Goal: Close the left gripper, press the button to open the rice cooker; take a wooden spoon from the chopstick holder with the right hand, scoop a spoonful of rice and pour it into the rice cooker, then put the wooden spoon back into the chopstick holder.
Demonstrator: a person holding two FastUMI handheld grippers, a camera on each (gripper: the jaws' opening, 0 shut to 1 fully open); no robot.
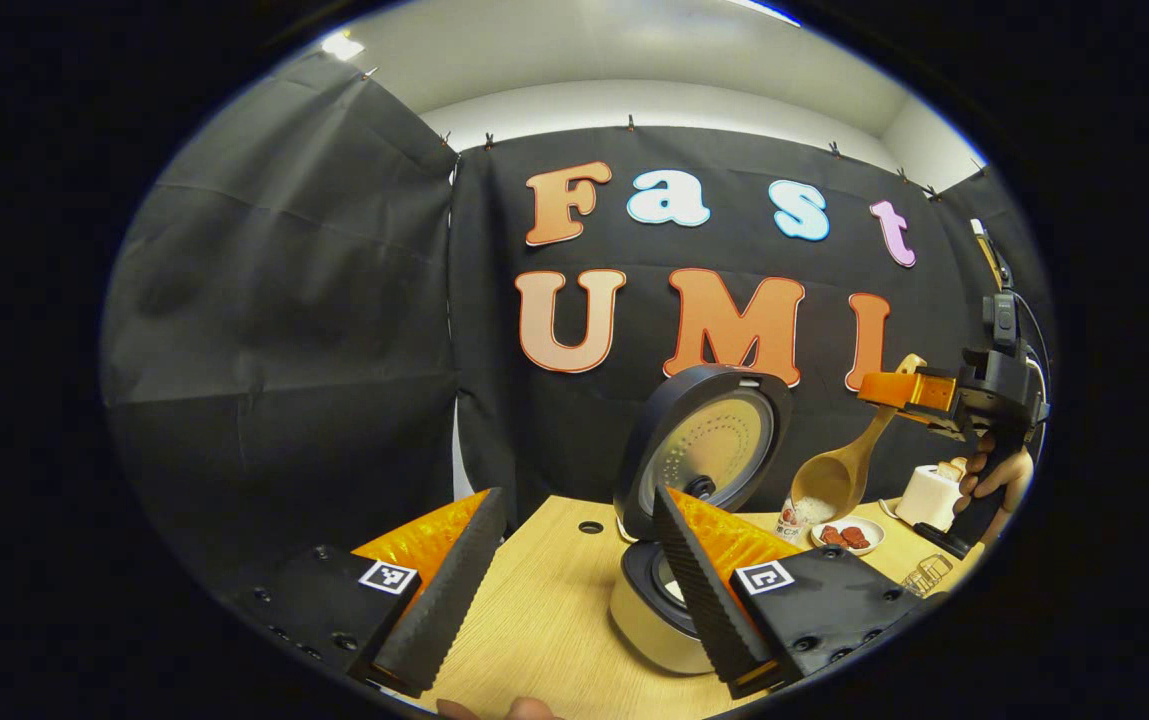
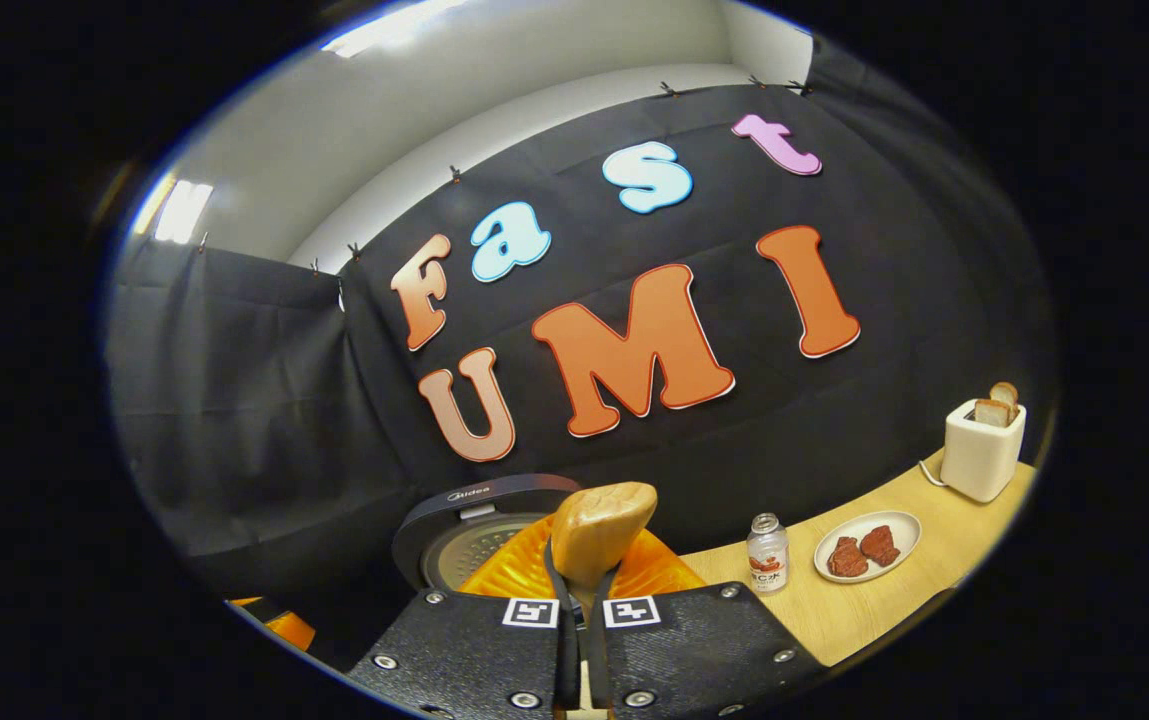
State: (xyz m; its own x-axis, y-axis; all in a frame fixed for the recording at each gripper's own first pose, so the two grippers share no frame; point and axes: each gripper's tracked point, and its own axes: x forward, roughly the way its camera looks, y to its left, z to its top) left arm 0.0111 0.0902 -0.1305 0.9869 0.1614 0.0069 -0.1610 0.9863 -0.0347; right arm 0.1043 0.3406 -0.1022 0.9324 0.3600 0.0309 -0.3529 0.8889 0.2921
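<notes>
The rice cooker [image 1: 646,612] stands open on the wooden table, its round lid [image 1: 709,450] raised upright. My left gripper [image 1: 574,600] hovers open in front of it; its right finger overlaps the pot, and nothing is between the fingers. Farther right, my right gripper [image 1: 902,390] is shut on the handle of a wooden spoon [image 1: 829,485]. The spoon hangs bowl-down with white rice in it, to the right of the lid. In the right gripper view, that gripper [image 2: 589,568] clamps the spoon's handle end [image 2: 602,525], with the cooker lid [image 2: 469,520] behind it.
A small bottle [image 2: 766,552], a plate with red pieces [image 2: 866,545] and a white toaster with bread [image 2: 979,448] stand along the back right of the table [image 1: 544,620]. A wire holder [image 1: 924,572] sits near the right edge. A hand [image 1: 996,478] grips the right gripper.
</notes>
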